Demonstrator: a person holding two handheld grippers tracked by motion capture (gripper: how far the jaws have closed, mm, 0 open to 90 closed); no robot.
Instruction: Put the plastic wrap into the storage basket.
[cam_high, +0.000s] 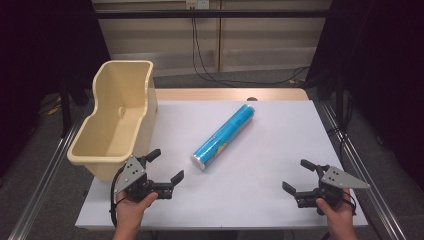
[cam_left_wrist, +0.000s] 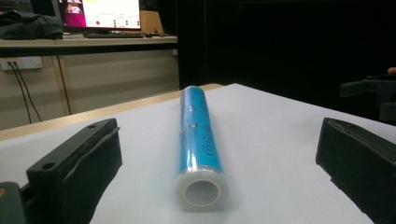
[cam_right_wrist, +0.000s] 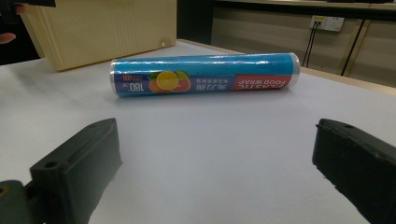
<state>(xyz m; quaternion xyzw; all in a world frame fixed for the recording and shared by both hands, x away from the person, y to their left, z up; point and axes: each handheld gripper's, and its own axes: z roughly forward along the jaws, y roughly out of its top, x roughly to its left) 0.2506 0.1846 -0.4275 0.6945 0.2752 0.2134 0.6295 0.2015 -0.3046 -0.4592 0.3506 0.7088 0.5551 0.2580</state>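
A blue roll of plastic food wrap (cam_high: 224, 135) lies diagonally on the white table top (cam_high: 270, 150), its near end toward the left. My left gripper (cam_high: 165, 165) sits at the front left, open, its jaws pointing at the roll's open end (cam_left_wrist: 201, 190). At the front right my right gripper (cam_high: 298, 175) is open too, nothing between its jaws. In the right gripper view the roll (cam_right_wrist: 205, 74) lies crosswise ahead, its label with a citrus picture facing me. A cream plastic bin (cam_high: 115, 117) stands at the table's left edge.
The bin (cam_right_wrist: 98, 28) has nothing visible in it. A strip of wooden table edge (cam_high: 230, 94) runs along the far side. Metal rails (cam_high: 45, 175) flank the table. Cables (cam_high: 200, 55) hang down the back wall. My right gripper (cam_left_wrist: 373, 91) shows far right in the left gripper view.
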